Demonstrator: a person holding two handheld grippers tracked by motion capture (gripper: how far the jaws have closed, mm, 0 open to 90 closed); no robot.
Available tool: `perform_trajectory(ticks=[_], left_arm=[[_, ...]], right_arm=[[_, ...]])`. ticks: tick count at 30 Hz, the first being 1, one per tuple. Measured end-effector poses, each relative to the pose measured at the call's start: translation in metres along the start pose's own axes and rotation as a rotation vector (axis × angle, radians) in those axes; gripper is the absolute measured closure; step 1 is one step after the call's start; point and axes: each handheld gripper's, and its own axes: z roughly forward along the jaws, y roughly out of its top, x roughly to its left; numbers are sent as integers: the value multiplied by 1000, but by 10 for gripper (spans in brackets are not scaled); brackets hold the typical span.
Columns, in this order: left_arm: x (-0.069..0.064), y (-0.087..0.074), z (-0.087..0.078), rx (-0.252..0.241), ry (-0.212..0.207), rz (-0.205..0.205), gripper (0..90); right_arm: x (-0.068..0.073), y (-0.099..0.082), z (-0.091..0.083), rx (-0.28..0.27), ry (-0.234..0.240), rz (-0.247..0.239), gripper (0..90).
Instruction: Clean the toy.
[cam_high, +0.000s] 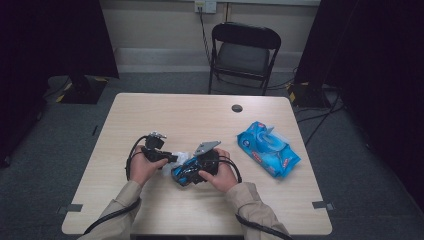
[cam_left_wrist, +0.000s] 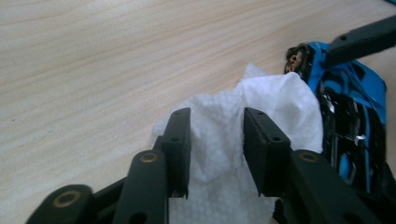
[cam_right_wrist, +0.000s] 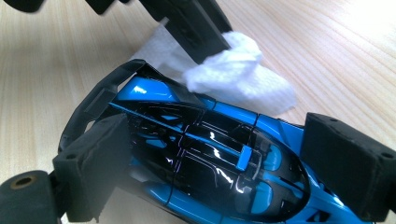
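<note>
- Two hand-held grippers work close together near the middle of the light wooden table (cam_high: 150, 107), toward the person's edge, well apart from the blue pack of wet wipes (cam_high: 267, 148) lying toward the right edge.
- Right gripper (cam_right_wrist: 212, 161): jaws clamped across the width of the glossy blue-and-black toy car (cam_right_wrist: 201, 163), one pad on each flank. The car's long axis runs between the pads, its tail wing pointing toward the left gripper.
- Left gripper (cam_left_wrist: 217, 140): jaws stand partly apart with the white crumpled wipe (cam_left_wrist: 261, 121) between them; the pads do not press on it, so it counts as released. No other object lies between the jaws.
- Key relation: the wipe lies on the table touching the car's tail end, directly between the two tools; the left gripper is the nearer to it, its tips right over the wipe.
- Pose: in the high view both forearms enter from the near edge, the left hand (cam_high: 141, 167) angled inward toward the car, the right hand (cam_high: 220, 175) cupped around its gripper, holding the car low over the table.
- Judgement: re-gripping the wipe calls for closing the left jaws where they stand.
</note>
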Motion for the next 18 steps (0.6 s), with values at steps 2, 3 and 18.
perform_trajectory(ticks=[2, 3, 18], left_arm=[[-2, 1, 6, 12, -7, -5, 622], [-4, 2, 8, 16, 3, 6, 614], [-19, 18, 18, -18, 13, 102, 826]], right_arm=[[0, 0, 0, 0, 0, 0, 79], [0, 0, 0, 0, 0, -1, 79], [0, 0, 0, -2, -1, 1, 79]])
